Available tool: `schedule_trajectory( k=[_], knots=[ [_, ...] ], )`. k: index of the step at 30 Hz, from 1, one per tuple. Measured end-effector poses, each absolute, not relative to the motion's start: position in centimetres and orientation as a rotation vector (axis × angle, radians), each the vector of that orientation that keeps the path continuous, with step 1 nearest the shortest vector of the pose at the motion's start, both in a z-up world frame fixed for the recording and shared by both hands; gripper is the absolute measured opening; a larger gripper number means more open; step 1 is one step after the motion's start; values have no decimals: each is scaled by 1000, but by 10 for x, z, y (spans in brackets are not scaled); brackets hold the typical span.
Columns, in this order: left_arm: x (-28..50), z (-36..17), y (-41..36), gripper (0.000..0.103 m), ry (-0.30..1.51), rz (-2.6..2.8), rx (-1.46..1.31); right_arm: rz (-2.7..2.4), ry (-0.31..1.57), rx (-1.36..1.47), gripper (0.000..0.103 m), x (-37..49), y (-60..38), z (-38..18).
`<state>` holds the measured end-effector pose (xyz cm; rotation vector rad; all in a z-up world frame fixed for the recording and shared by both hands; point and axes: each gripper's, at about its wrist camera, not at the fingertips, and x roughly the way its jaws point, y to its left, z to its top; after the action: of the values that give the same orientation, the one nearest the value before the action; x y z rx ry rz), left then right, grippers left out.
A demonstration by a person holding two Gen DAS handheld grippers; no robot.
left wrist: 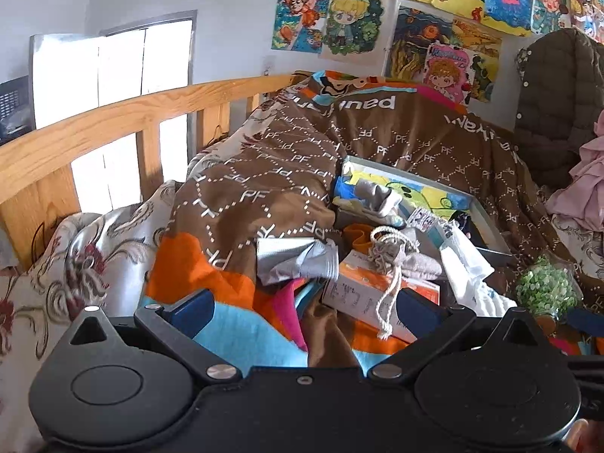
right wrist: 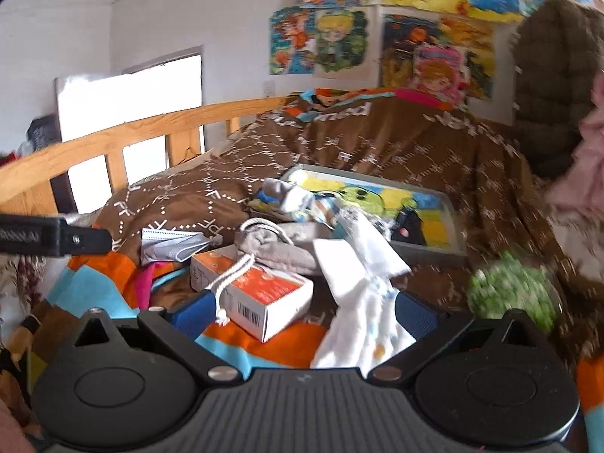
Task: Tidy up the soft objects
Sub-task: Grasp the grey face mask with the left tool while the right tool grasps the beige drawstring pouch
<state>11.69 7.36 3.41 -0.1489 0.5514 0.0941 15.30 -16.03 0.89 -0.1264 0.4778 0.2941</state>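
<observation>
Soft things lie piled on a brown blanket (left wrist: pixel 377 139) on the bed. A grey face mask (left wrist: pixel 298 260) (right wrist: pixel 173 245), a grey drawstring pouch (left wrist: pixel 400 256) (right wrist: pixel 279 249) with a white cord, and white cloths (left wrist: pixel 468 260) (right wrist: pixel 362 302) lie around an orange and white box (left wrist: pixel 370 294) (right wrist: pixel 260 298). Grey socks (left wrist: pixel 377 196) (right wrist: pixel 290 196) rest in a shallow grey tray (left wrist: pixel 490 226) (right wrist: pixel 453 241) with a colourful picture. My left gripper (left wrist: pixel 305 309) is open above the blanket, empty. My right gripper (right wrist: pixel 305 313) is open, over the box and white cloth.
A wooden bed rail (left wrist: pixel 113 120) (right wrist: pixel 132 128) runs along the left. A green speckled ball (left wrist: pixel 543 290) (right wrist: pixel 509 294) lies at the right. A dark padded jacket (left wrist: pixel 558 94) and pink cloth (left wrist: pixel 585 188) are at the far right. Drawings (left wrist: pixel 415 19) cover the wall.
</observation>
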Motion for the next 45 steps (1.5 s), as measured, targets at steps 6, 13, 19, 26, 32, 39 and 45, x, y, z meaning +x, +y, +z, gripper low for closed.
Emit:
schedule_trajectory(
  k=[6, 13, 19, 26, 32, 39, 45],
  knots=[
    [135, 26, 76, 102, 594, 61, -101, 306, 485, -224, 103, 166, -145, -2],
    [161, 28, 73, 102, 632, -56, -6, 361, 462, -243, 103, 179, -139, -16],
    [181, 24, 68, 102, 479, -75, 131, 373, 439, -236, 103, 197, -130, -26],
    [218, 4, 73, 102, 525, -89, 136, 389, 400, -298, 103, 219, -116, -35],
    [234, -13, 97, 102, 572, -9, -162, 399, 401, -318, 103, 241, -105, -40],
    [251, -38, 109, 102, 669, -54, -309, 448, 382, -395, 103, 261, -89, -45],
    [261, -50, 123, 102, 729, -52, -427, 445, 412, -359, 103, 278, -91, -49]
  ],
)
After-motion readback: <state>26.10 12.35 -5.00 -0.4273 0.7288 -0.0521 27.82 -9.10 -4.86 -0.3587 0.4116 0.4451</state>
